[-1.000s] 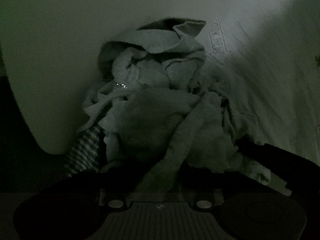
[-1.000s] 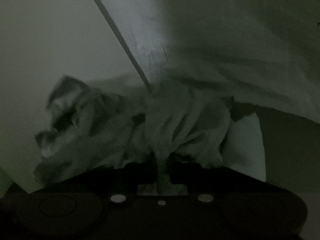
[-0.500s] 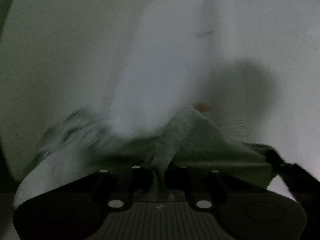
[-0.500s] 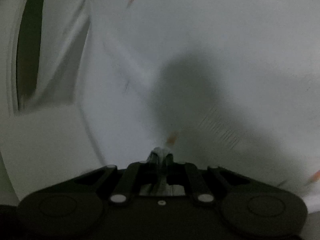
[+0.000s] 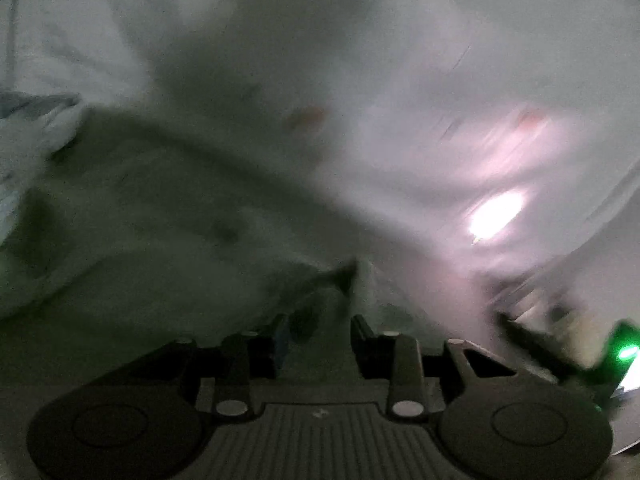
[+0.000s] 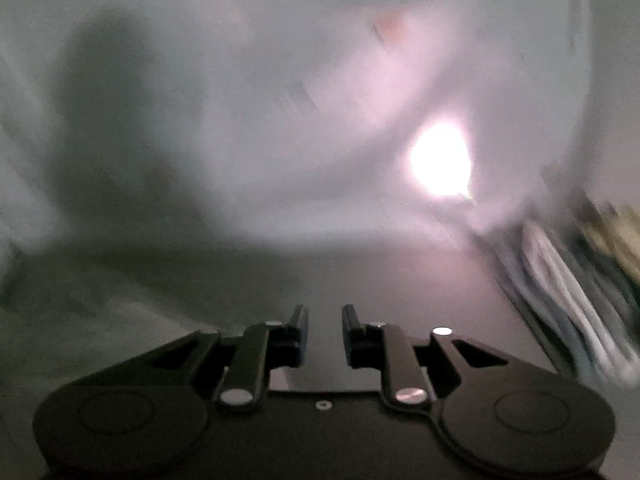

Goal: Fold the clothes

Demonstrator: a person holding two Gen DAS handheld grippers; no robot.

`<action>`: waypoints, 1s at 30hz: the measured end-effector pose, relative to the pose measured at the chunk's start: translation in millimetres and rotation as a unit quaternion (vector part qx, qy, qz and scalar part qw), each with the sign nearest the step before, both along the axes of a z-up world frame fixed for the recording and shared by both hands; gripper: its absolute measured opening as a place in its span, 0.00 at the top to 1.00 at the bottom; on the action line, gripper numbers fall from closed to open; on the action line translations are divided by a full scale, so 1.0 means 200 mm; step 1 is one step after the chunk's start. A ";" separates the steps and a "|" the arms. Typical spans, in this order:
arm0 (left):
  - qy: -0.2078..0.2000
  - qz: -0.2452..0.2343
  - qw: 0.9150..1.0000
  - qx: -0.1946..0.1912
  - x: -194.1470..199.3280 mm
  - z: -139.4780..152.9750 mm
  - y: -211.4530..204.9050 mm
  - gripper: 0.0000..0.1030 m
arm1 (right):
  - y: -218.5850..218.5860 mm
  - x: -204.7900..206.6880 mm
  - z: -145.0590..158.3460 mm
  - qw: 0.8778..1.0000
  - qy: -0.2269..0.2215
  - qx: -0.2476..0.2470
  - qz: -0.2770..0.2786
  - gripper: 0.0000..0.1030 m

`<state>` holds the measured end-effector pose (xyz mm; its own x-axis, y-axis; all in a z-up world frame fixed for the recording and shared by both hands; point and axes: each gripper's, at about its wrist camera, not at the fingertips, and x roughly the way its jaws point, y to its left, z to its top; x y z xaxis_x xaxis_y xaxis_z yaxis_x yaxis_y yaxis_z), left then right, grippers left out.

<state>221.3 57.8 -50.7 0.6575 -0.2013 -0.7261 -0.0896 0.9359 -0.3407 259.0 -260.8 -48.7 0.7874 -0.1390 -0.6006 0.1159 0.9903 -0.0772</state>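
The frames are dim and motion-blurred. In the left wrist view a pale grey-green garment (image 5: 168,216) lies spread across the left and middle, and its cloth reaches the gap of my left gripper (image 5: 318,332), whose jaws stand apart. In the right wrist view my right gripper (image 6: 324,320) is open with nothing between its fingers, over a dark smooth surface (image 6: 360,276). The garment's edge (image 6: 60,320) shows faintly at lower left there.
A bright lamp glare (image 6: 440,160) reflects off the surface; it also shows in the left wrist view (image 5: 496,212). Stacked folded cloth or papers (image 6: 560,276) lie at the right. A green light (image 5: 626,350) glows at the far right. White sheet-like background fills the top.
Both grippers were shut on the garment, lifted it from a crumpled heap and swung it out; now both jaws have opened and the garment lies spread.
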 end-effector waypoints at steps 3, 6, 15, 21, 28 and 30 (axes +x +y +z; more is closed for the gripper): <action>0.046 0.038 0.995 0.082 -0.08 -0.14 0.01 0.60 | -0.16 -0.14 -0.18 0.996 0.064 0.065 -0.015 0.72; 0.081 0.081 0.989 0.091 -0.11 -0.24 0.15 0.59 | -0.20 -0.21 -0.27 0.986 0.097 0.139 0.000 0.64; 0.089 0.153 0.972 0.158 0.04 -0.27 0.50 0.40 | 0.17 -0.09 -0.37 0.982 0.128 0.092 0.105 0.41; 0.106 0.164 0.964 0.179 0.23 -0.37 0.72 0.33 | 0.41 0.17 -0.54 0.977 0.159 0.016 0.142 0.27; 0.139 0.134 0.956 0.220 0.51 -0.55 0.83 0.31 | 0.53 0.32 -0.62 0.953 0.221 -0.022 0.207 0.82; 0.140 0.135 0.957 0.216 0.55 -0.56 0.86 0.31 | 0.51 0.39 -0.53 0.961 0.186 -0.041 0.198 0.84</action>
<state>332.3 229.7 -161.8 0.4115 0.3065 -0.8583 -0.3782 0.9143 0.1452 336.3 -159.4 -155.0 0.5211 0.0682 -0.8508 -0.3201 0.9397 -0.1207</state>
